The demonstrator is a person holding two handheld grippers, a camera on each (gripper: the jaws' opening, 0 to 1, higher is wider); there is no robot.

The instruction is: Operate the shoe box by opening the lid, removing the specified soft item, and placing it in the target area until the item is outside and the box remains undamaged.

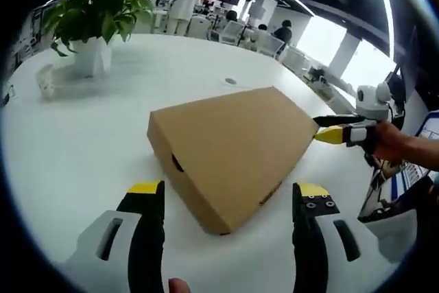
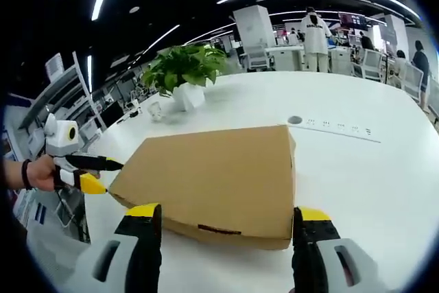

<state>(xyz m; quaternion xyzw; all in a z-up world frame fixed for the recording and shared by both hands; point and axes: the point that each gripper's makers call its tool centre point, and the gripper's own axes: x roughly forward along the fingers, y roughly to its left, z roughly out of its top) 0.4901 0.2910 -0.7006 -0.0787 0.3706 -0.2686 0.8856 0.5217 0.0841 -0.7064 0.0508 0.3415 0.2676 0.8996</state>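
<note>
A closed brown cardboard shoe box (image 1: 233,142) lies flat on the white table (image 1: 82,142), its lid down. In the left gripper view my left gripper (image 1: 230,191) stands open, its yellow-tipped jaws wide apart just short of the box's near corner. My right gripper (image 1: 328,128), held by a hand, reaches the box's far right corner. In the right gripper view the box (image 2: 212,176) lies straight ahead of my open right gripper (image 2: 228,215). There the left gripper (image 2: 103,173) shows at the box's left corner, jaws apart. The box's contents are hidden.
A potted green plant (image 1: 92,25) in a white pot stands on the far side of the table, seen also as the plant (image 2: 185,73), with a small white object (image 1: 46,80) beside it. A round cable port (image 2: 295,120) sits in the tabletop. People and desks fill the background.
</note>
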